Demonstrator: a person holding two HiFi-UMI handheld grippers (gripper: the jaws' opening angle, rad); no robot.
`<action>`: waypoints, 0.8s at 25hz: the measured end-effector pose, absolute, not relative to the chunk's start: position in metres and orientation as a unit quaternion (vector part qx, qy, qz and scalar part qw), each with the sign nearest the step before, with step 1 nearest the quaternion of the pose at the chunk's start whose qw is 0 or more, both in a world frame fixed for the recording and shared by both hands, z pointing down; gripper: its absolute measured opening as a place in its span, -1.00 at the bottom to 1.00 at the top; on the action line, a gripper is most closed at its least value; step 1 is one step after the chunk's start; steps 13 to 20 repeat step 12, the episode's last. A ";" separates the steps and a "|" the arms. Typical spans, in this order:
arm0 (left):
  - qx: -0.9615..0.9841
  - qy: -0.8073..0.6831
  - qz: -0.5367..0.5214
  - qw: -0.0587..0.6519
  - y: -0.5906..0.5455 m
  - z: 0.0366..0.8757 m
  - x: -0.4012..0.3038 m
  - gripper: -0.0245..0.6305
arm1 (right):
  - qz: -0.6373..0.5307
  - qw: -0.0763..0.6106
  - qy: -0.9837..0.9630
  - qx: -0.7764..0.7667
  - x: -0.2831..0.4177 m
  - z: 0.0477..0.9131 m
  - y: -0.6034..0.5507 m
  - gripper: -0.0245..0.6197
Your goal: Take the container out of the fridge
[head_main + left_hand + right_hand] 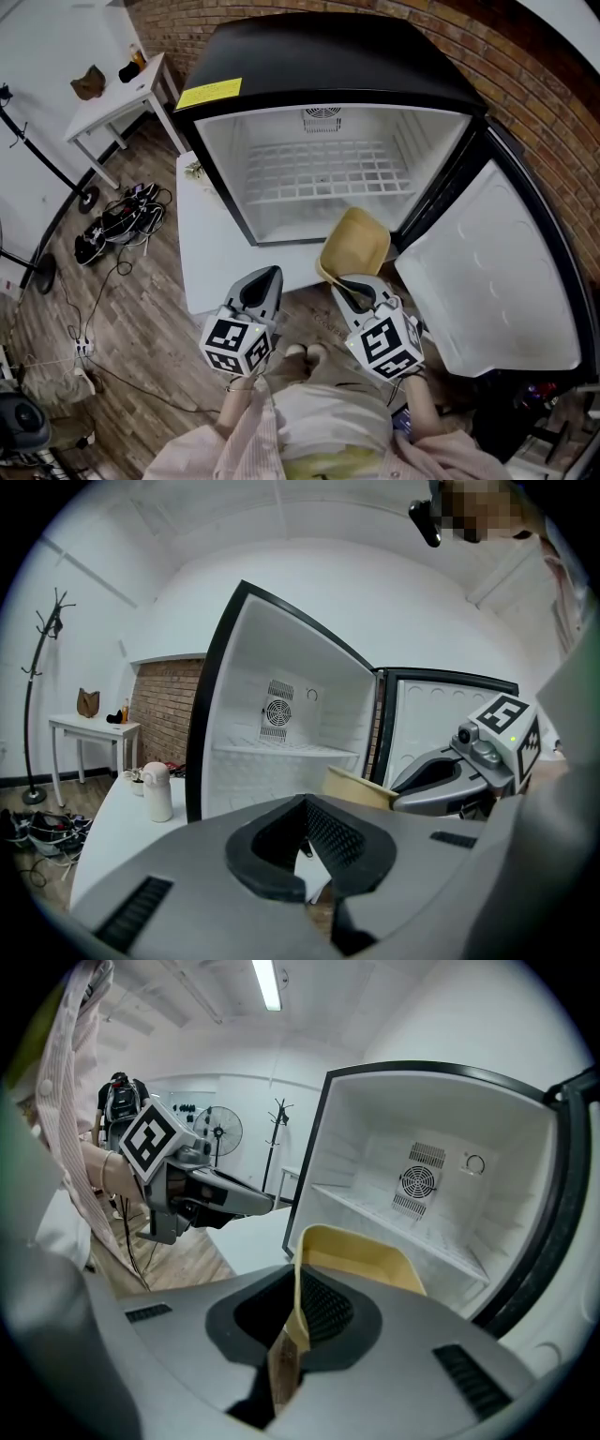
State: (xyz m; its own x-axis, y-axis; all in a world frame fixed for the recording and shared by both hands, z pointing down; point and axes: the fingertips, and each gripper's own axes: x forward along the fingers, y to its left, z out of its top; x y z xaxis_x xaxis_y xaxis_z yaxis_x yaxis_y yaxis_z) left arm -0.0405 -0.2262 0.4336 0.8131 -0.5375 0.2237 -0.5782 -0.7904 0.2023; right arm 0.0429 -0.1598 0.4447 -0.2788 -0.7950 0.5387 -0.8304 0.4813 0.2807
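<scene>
A tan, shallow container (pixel 354 246) hangs just in front of the open fridge (pixel 328 56), outside its lower right corner. My right gripper (pixel 341 281) is shut on the container's near rim. In the right gripper view the thin wall of the container (pixel 361 1265) stands pinched between the two pads of my right gripper (pixel 296 1290). My left gripper (pixel 270 274) hovers to the left of the container, apart from it, its jaws together with nothing between them. In the left gripper view, my left gripper (pixel 305 841) faces the fridge and the container (pixel 361 787) shows at the right.
The fridge's white inside holds only a wire shelf (pixel 323 173). Its door (pixel 497 272) stands wide open to the right. The fridge sits on a low white table (pixel 202 253) bearing a small white jar (pixel 157 791). A white side table (pixel 117 94) and cables (pixel 117 220) lie left.
</scene>
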 end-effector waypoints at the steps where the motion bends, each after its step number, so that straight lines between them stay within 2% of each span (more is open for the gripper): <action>1: 0.943 -0.296 0.078 0.130 -0.227 0.433 -0.040 -0.95 | 0.028 0.320 -0.799 0.509 0.044 0.445 -0.161 -0.86; 20: 0.943 -0.297 0.079 0.126 -0.228 0.430 -0.037 -0.95 | 0.024 0.322 -0.800 0.505 0.043 0.444 -0.167 -0.86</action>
